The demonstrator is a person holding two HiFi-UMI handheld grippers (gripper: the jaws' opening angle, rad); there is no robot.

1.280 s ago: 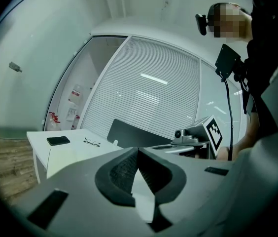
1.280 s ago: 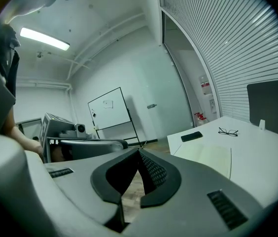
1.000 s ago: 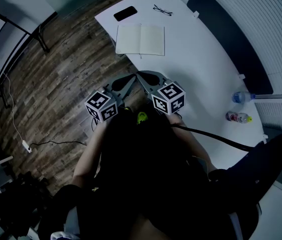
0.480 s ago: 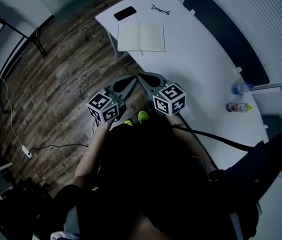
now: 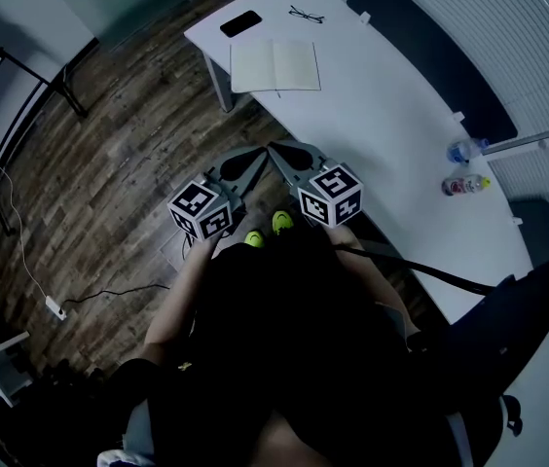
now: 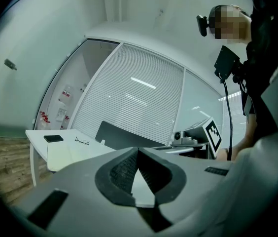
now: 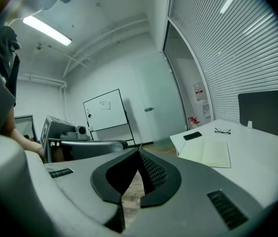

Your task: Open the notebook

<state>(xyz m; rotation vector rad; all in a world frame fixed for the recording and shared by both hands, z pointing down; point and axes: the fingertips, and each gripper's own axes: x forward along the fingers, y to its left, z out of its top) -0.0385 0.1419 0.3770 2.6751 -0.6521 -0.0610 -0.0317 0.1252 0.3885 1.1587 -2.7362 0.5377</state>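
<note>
The notebook (image 5: 274, 65) lies open, cream pages up, near the far end of the white table (image 5: 391, 134). It also shows in the left gripper view as the notebook (image 6: 67, 154) and in the right gripper view as the notebook (image 7: 205, 153). My left gripper (image 5: 258, 156) and right gripper (image 5: 275, 150) are held side by side close to my body, over the wooden floor and well short of the notebook. Their tips nearly meet. Both are shut with nothing between the jaws, as seen at the left gripper (image 6: 138, 149) and the right gripper (image 7: 139, 150).
A black phone (image 5: 241, 23) and glasses (image 5: 305, 14) lie beyond the notebook. Two bottles (image 5: 466, 150) stand at the table's right side by a dark partition (image 5: 420, 42). A cable (image 5: 109, 280) trails on the floor at left. A whiteboard (image 7: 104, 110) stands far off.
The table and the notebook have slid farther up and away in the head view; both grippers, still shut and side by side, have drawn back from the table.
</note>
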